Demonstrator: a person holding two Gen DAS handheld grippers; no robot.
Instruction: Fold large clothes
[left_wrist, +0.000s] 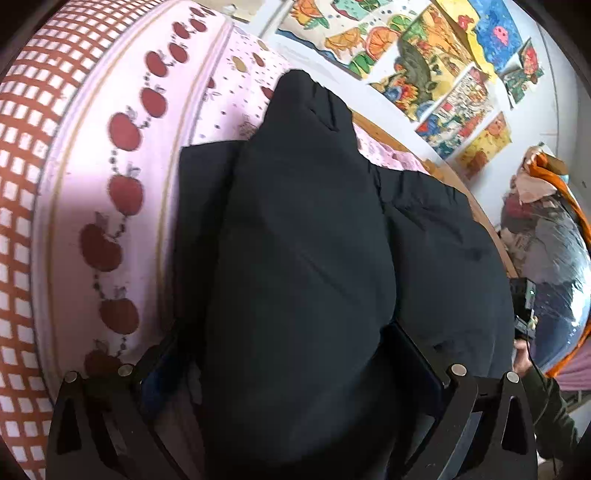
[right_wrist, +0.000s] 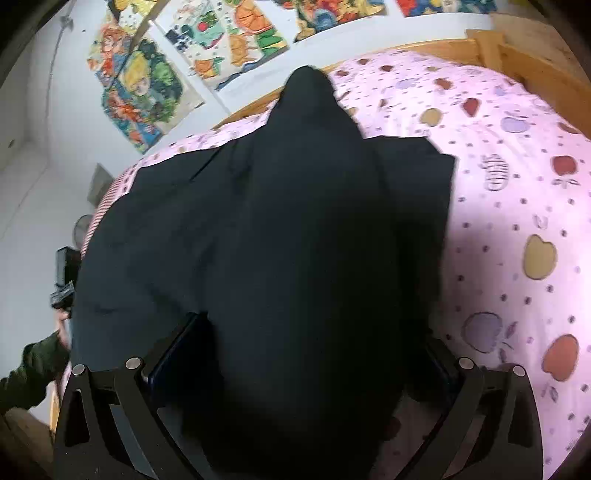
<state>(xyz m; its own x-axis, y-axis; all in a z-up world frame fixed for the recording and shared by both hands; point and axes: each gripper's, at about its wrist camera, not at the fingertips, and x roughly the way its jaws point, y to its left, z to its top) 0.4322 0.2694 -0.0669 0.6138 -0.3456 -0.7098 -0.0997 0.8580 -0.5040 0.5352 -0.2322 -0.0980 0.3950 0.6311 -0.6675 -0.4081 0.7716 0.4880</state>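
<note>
Black padded cloth fills the near field of both wrist views: the left gripper (left_wrist: 291, 373) has a thick bunch of the black jacket (left_wrist: 314, 240) wedged between its two fingers, which stand fairly wide apart around the bulk, and the right gripper (right_wrist: 314, 369) holds a similar bunch of the jacket (right_wrist: 280, 229) the same way, its fingers pressed against the cloth on either side. From each grip a fold rises and narrows to a peak further out, while the remaining jacket lies spread flat on the pink apple-print sheet (right_wrist: 517, 206) of the bed. In the right wrist view a green-sleeved forearm (right_wrist: 33, 369) reaches in at the left edge beside the jacket, with dark gear above it that I cannot identify. Beyond the sheet runs the wooden bed frame (right_wrist: 491, 51). In the left wrist view a red-checked cover (left_wrist: 22, 177) borders the sheet, and a heap of clothes (left_wrist: 535, 206) sits to the right. Colourful drawings (left_wrist: 424, 55) hang on the white wall behind.
</note>
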